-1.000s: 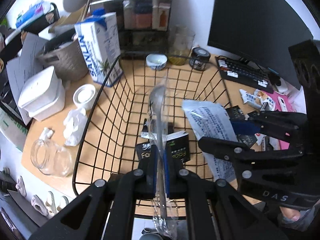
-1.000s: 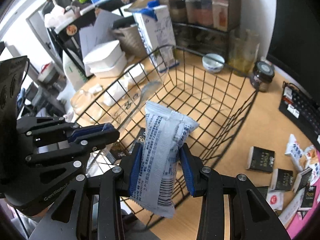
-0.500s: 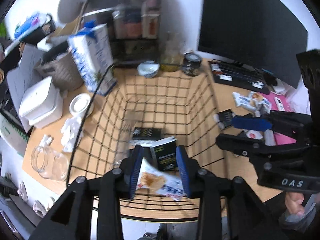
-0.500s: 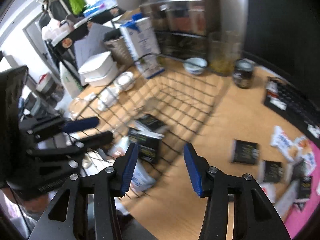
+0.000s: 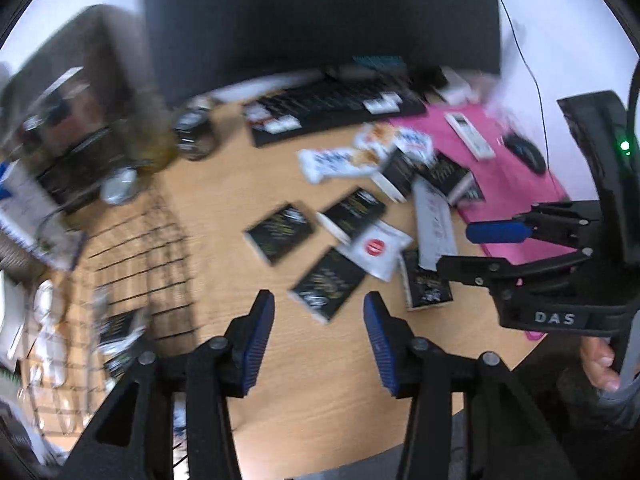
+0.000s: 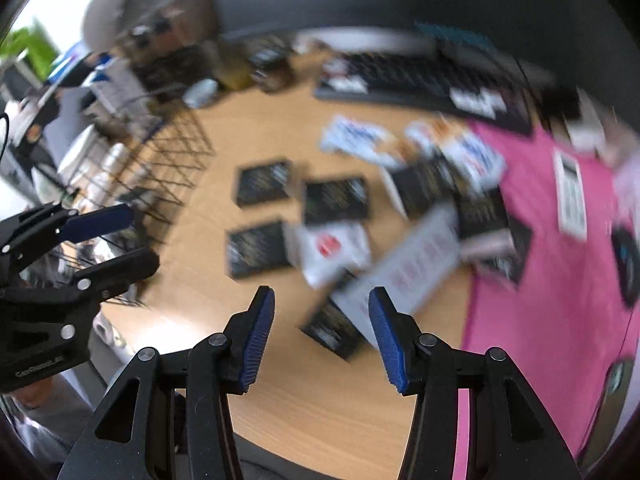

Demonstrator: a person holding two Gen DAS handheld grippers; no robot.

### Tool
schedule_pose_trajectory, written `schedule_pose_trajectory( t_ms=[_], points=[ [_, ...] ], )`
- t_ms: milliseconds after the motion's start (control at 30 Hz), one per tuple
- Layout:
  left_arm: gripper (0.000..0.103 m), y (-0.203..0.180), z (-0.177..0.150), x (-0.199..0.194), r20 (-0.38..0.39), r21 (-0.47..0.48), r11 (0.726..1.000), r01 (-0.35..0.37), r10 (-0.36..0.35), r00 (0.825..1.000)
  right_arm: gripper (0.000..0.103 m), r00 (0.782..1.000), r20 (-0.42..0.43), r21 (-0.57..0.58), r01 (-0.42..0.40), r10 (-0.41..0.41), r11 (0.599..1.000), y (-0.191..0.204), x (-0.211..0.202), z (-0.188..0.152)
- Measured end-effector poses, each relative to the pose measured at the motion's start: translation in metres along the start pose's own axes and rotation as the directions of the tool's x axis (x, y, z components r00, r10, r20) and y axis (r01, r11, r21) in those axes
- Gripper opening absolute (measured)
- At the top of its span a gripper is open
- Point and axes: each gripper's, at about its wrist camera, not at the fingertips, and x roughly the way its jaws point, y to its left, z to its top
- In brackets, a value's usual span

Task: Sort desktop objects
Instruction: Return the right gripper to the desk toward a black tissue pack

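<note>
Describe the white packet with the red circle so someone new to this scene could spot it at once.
Start at the pink mat on the wooden desk, then look just off its edge into the scattered packets. The white packet lies among black sachets; it alone is white with one round red mark in its middle.

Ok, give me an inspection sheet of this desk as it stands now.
Surface: wooden desk, pink mat at its right.
Job's things: black packets, white snack bags and a red-dot sachet loose on the desk; wire basket at left holds some packets.
Clutter: keyboard, dark jar, remote, mouse.
Grippers: left gripper opening, nothing between the fingers; right gripper open, empty.
Cables: thin black cable on the wall.
Surroundings: monitor; shelf blurred.
</note>
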Motion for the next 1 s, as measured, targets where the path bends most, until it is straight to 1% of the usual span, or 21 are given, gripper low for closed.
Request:
schedule_pose_trajectory(
  t_ms=[67,167,300,367,433,467,500,600,667,733,800,867,933,1000],
  points=[
    [0.052,-0.009,0.000,0.023,-0.042,0.030,1.000,0.008,-0.006,0.999,0.050,1.000,-0.027,0.058,-0.003,0.004,0.998,-0.017,0.013,-0.011],
    [0.052,-0.015,0.000,0.051,-0.083,0.066,0.998,-0.006,0.012,0.996,0.050,0.998,-0.057,0.132,-0.008,0.015,0.991,-0.033,0.030,-0.025],
    [0.052,-0.015,0.000,0.072,-0.112,0.069,0.998,-0.005,0.013,0.994,0.050,0.997,-0.076,0.164,-0.010,0.023,0.986,-0.035,0.047,-0.032],
    [0.052,-0.010,0.000,0.074,-0.111,0.065,0.998,-0.019,0.026,0.994,0.050,0.996,-0.084,0.173,-0.020,0.035,0.985,-0.032,0.054,-0.032],
    [0.057,-0.006,0.001,0.075,-0.103,0.067,0.998,-0.015,0.022,0.994,0.050,0.996,-0.081,0.175,-0.023,0.038,0.984,-0.029,0.058,-0.030],
    [0.062,-0.004,0.001,0.076,-0.100,0.069,0.998,-0.016,0.023,0.995,0.051,0.997,-0.076,0.175,-0.018,0.031,0.984,-0.027,0.059,-0.028],
    [0.064,-0.003,0.001,0.078,-0.097,0.075,0.997,-0.017,0.024,0.995,0.054,0.997,-0.071,0.176,-0.010,0.023,0.984,-0.026,0.061,-0.027],
    [0.064,-0.005,0.002,0.087,-0.109,0.095,0.995,-0.010,0.021,0.994,0.059,0.998,-0.065,0.189,-0.001,0.013,0.982,-0.023,0.065,-0.022],
    [0.064,-0.005,0.000,0.093,-0.118,0.097,0.995,0.003,0.009,0.993,0.059,0.998,-0.066,0.189,0.000,0.013,0.982,-0.019,0.067,-0.017],
    [0.064,-0.004,0.001,0.098,-0.125,0.096,0.995,-0.011,0.024,0.992,0.059,0.998,-0.063,0.193,0.008,0.004,0.981,-0.017,0.068,-0.013],
    [0.064,0.001,0.001,0.100,-0.121,0.077,0.997,-0.016,0.026,0.992,0.059,0.998,-0.055,0.207,0.011,0.000,0.978,-0.018,0.070,-0.008],
    [0.064,0.003,0.002,0.100,-0.115,0.066,0.998,-0.004,0.012,0.993,0.060,0.999,-0.048,0.220,0.013,-0.002,0.975,-0.019,0.073,-0.002],
    [0.060,0.002,0.001,0.100,-0.113,0.077,0.997,0.000,0.009,0.993,0.060,0.999,-0.047,0.224,0.016,-0.005,0.974,-0.020,0.074,0.003],
    [0.058,0.001,0.001,0.100,-0.112,0.074,0.997,-0.006,0.015,0.994,0.060,0.999,-0.047,0.222,0.018,-0.008,0.975,-0.023,0.074,0.005]
  ],
)
